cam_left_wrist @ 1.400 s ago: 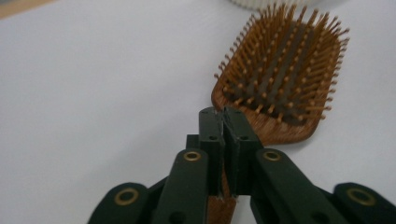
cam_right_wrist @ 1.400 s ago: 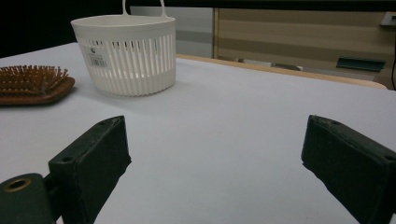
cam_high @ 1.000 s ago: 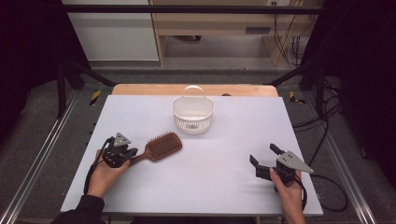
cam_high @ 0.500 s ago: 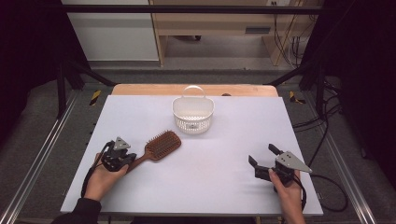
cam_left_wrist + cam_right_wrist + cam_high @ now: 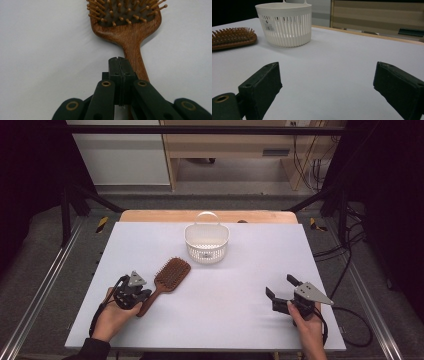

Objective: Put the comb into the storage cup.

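Plainly the left gripper (image 5: pixel 134 293) is nearer, jaws pressed together, empty, over the hairbrush (image 5: pixel 167 277) handle; its long axis runs toward one o'clock; right gripper (image 5: pixel 282 292) gapes wide, empty.

The hairbrush (image 5: pixel 130 32) looks like reddish-brown wood with a slight satin sheen, wooden pins set in a dark matt pad. The basket (image 5: pixel 206 242) is smooth white slotted plastic. The table (image 5: pixel 240 320) top is matt and pale, and the left gripper (image 5: pixel 119 62) has matt black jaws.

Hairbrush (image 5: pixel 130 32) head cropped, handle end behind tongs (image 5: pixel 119 65).
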### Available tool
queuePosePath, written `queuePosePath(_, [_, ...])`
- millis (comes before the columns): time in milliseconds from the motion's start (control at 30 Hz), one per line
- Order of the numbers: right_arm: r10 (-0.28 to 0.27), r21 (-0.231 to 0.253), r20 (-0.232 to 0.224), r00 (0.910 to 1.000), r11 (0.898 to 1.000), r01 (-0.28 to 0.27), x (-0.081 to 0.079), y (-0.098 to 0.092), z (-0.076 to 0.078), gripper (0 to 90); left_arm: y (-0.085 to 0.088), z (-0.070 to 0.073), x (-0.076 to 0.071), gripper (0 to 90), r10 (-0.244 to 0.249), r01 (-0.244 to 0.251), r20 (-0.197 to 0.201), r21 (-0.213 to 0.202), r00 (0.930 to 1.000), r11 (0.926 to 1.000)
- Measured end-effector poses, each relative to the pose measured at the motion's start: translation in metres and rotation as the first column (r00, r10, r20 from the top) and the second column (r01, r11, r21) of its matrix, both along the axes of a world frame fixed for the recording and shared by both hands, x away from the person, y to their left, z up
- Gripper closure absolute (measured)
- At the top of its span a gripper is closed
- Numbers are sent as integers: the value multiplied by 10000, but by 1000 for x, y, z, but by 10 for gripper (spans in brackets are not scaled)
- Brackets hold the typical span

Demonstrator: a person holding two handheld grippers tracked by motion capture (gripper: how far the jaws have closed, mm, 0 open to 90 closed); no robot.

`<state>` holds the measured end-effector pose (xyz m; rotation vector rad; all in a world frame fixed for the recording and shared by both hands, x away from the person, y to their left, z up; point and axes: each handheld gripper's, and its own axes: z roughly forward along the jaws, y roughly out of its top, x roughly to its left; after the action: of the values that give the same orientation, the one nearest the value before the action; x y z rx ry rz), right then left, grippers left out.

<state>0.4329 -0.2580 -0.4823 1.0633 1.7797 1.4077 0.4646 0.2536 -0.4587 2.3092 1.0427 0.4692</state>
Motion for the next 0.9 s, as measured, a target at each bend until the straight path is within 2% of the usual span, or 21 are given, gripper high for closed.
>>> queuePosePath(267, [3, -18, -5, 10000, 10000, -3, 0, 0, 0, 78, -4, -2, -4, 900, -119, 120, -231, 43, 9997, 9999])
queuePosePath(400, [-17, 54, -50, 10000, 10000, 17, -1, -1, 0, 77, -7, -3, -7, 900, -179, 186, -248, 267, 9995, 9995])
queuePosePath(667, [45, 77, 60, 10000, 10000, -46, -1, -1, 1, 77, -12, 15, -4, 888, 52, -52, -75, 38, 10000, 10000])
queuePosePath(800, [87, 73, 72, 9999, 9999, -88, -1, -1, 1, 77, -21, 24, -1, 802, 204, -203, -169, 75, 9996, 9998])
queuePosePath(900, [95, 77, 82, 9999, 9999, -96, -1, -1, 2, 77, -28, 29, 2, 657, 458, -453, -202, 241, 9987, 9987])
